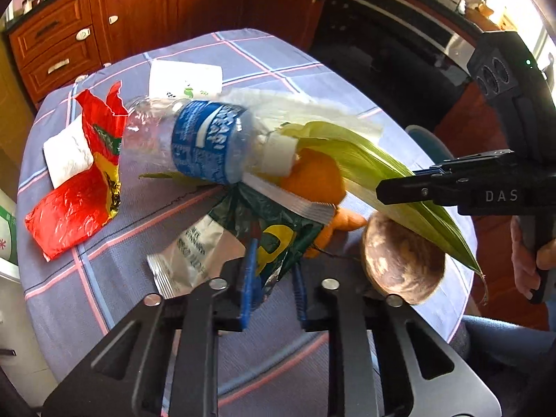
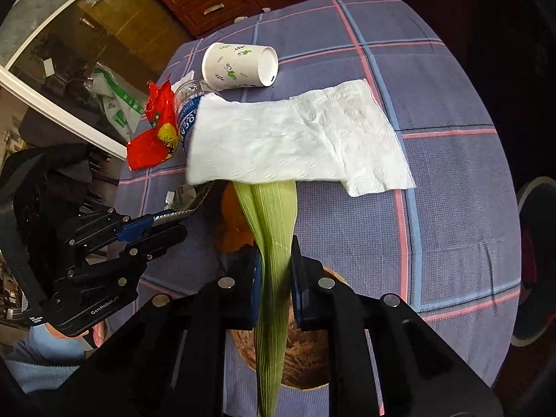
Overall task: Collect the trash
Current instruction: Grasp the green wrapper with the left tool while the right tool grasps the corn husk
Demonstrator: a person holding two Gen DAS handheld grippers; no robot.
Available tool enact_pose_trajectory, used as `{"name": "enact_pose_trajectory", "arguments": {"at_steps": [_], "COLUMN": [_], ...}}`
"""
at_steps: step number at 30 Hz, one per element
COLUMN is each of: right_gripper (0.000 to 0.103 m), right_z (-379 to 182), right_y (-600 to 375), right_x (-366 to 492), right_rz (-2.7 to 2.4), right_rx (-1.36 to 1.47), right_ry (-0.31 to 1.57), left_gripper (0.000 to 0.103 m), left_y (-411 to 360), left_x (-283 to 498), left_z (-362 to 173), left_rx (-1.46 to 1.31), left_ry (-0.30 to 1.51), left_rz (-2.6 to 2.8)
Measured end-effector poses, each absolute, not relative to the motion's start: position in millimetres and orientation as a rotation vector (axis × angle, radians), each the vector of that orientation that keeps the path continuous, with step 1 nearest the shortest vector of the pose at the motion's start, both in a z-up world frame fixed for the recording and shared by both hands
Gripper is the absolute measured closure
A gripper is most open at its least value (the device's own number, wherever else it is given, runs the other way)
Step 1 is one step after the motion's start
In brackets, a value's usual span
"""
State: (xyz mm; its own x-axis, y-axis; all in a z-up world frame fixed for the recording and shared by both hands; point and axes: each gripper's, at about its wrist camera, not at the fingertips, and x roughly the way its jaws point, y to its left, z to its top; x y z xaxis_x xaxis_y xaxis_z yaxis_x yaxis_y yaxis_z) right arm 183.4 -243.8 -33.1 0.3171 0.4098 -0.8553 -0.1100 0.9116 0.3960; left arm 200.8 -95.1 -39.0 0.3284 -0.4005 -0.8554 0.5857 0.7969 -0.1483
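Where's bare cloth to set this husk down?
Free: the tablecloth right of the paper towel, and beyond the paper cup. Crowded: around the bottle, red wrapper, green wrapper and coconut shell.

We see our left gripper point(image 1: 272, 292) clamped on a green foil wrapper point(image 1: 278, 232) at the near table edge; farther off lies a plastic bottle point(image 1: 194, 139), a red wrapper point(image 1: 87, 180) left, and our right gripper point(image 1: 399, 191) pinching a corn husk point(image 1: 365, 166).
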Motion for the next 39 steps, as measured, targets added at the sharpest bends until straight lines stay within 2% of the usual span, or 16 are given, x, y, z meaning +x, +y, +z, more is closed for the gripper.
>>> {"name": "enact_pose_trajectory", "arguments": {"at_steps": [3, 8, 25, 33, 39], "right_gripper": [0.092, 0.092, 0.093, 0.093, 0.093], "right_z": [-24, -10, 42, 48, 34], "right_y": [-244, -243, -278, -296, -278], "right_x": [173, 152, 98, 87, 94], "right_rz": [0.362, 0.384, 0.394, 0.362, 0.389], "right_rx": [0.281, 0.271, 0.345, 0.377, 0.347], "right_ry": [1.185, 1.154, 0.987, 0.959, 1.02], "left_gripper": [0.094, 0.097, 0.097, 0.097, 0.097], "left_y": [-91, -74, -85, -97, -95], "left_x": [187, 167, 131, 128, 132], "left_z": [-29, -8, 50, 44, 32], "left_rx": [0.197, 0.147, 0.115, 0.135, 0.113], "left_ry": [1.034, 1.005, 0.906, 0.922, 0.942], "left_rz": [-0.648, -0.645, -0.671, -0.683, -0.684]}}
